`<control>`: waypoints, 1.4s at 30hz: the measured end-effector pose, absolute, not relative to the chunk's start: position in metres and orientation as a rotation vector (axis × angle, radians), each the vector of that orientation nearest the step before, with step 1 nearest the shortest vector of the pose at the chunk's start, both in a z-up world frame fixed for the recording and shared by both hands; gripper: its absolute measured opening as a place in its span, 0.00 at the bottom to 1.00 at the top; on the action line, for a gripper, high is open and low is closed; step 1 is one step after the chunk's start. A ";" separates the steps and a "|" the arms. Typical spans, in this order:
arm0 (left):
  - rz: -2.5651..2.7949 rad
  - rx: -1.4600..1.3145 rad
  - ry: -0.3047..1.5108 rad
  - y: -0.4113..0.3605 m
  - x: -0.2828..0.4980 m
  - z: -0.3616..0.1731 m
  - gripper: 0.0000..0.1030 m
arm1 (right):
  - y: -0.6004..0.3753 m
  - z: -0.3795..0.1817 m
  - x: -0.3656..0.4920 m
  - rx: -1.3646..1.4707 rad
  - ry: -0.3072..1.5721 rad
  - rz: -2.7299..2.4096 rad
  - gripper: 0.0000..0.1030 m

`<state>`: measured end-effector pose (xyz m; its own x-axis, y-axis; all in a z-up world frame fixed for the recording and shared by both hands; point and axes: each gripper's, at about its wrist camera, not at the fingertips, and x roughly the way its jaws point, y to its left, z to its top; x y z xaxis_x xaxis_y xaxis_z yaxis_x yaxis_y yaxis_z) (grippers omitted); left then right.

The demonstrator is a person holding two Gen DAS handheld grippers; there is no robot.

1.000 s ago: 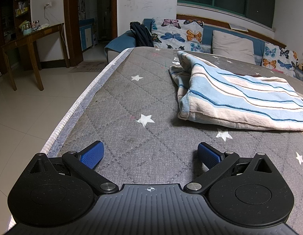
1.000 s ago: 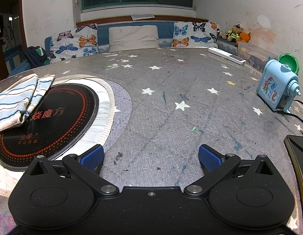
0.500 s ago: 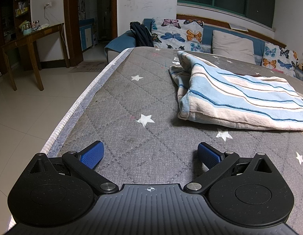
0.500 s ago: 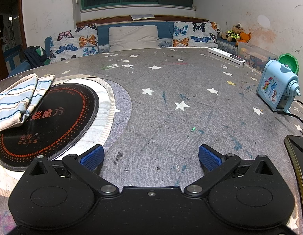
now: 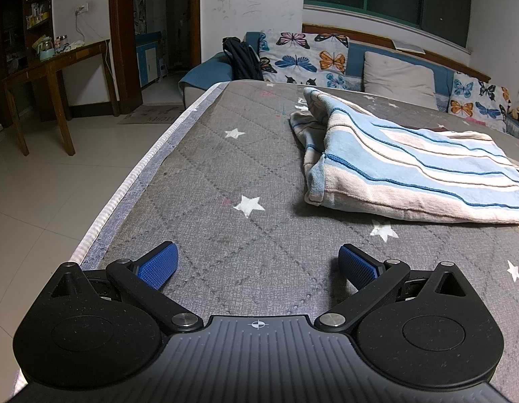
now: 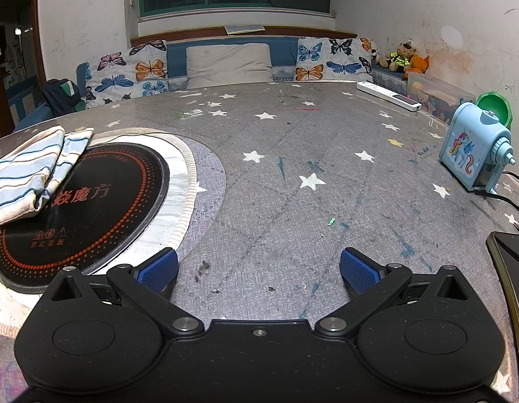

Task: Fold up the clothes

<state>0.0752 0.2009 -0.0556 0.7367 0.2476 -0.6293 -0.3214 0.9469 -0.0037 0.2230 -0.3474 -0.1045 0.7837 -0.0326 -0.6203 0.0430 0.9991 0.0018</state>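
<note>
Grey star-print cloth covers the table (image 5: 246, 168), which fills both views; behind it runs a sofa (image 6: 226, 57) with butterfly cushions under a dark window. Nothing differs from the frames a second and half a second ago: both cameras give the same framing, and no object has shifted.

In the left wrist view the left gripper (image 5: 257, 263) sits low over the cloth near the table's left edge, its jaws spread wide and empty, just as before. Ahead and to the right, well apart from the blue pads (image 5: 157, 265), lies the garment (image 5: 410, 174), a blue-and-cream striped piece folded over on itself, flat on the table.

In the right wrist view the right gripper (image 6: 258, 267) is likewise spread wide, gripping nothing, and unmoved. The garment's (image 6: 28, 171) far end shows at the left, overlapping the black round hob (image 6: 91, 201) set in the table. A blue sharpener (image 6: 474, 154) with a unicorn picture stands at the right edge, a white remote (image 6: 387, 95) lies farther back, and a dark phone (image 6: 511, 262) shows at the near right.
</note>
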 end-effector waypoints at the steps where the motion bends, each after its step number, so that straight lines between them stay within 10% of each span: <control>1: 0.313 -0.115 0.674 0.201 0.075 -0.056 1.00 | -0.347 -0.104 0.223 0.016 0.669 -0.041 1.00; 42: 0.313 -0.115 0.674 0.201 0.075 -0.056 1.00 | -0.350 -0.106 0.224 0.017 0.669 -0.041 1.00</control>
